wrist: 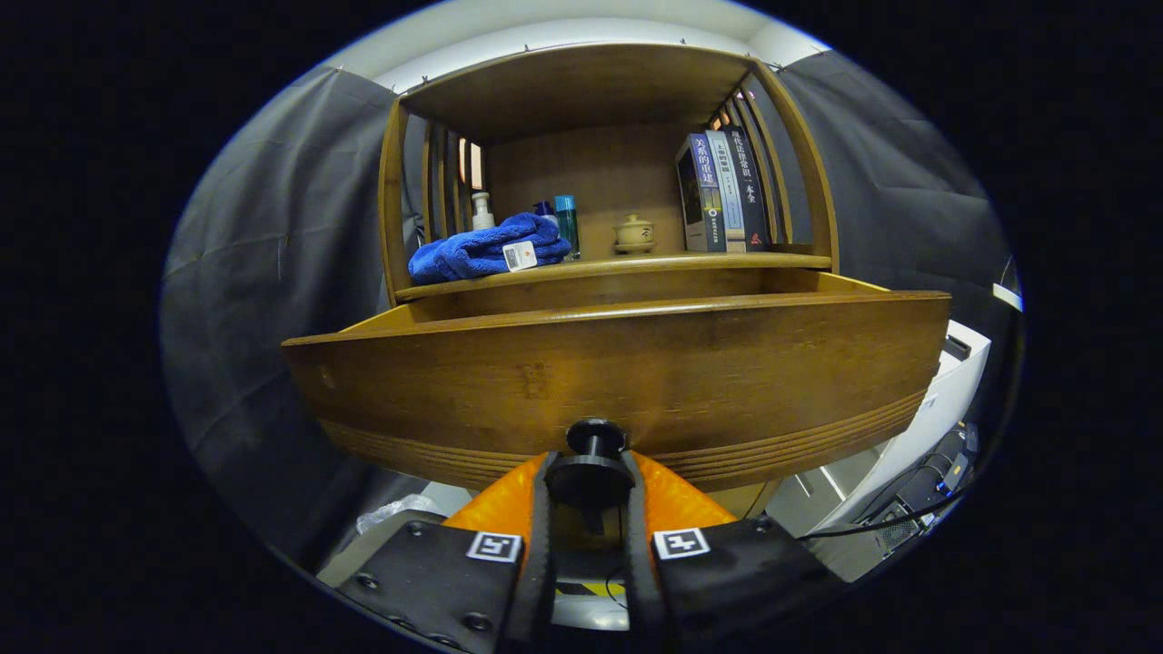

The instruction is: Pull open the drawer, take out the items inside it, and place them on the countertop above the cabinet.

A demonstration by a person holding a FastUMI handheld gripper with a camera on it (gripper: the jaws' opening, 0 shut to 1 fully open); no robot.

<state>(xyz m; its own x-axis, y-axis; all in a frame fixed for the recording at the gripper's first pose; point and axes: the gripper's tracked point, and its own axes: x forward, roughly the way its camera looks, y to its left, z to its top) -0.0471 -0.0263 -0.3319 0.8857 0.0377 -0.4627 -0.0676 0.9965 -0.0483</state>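
Observation:
A wooden drawer (618, 363) stands pulled out from the cabinet, its front panel close ahead of me. Its dark round knob (592, 468) sits between my fingers, and my gripper (591, 477) is shut on that knob. The inside of the drawer is hidden behind the front panel. Above the drawer runs the cabinet's countertop (627, 265), a wooden shelf under a curved wooden hood.
On the countertop lie a blue towel (482, 250) with a tag, a small pump bottle (482, 212), a teal bottle (566, 222), a small lidded cup (634, 233) and several upright books (722, 191). White equipment (936, 400) with cables stands low beside the cabinet.

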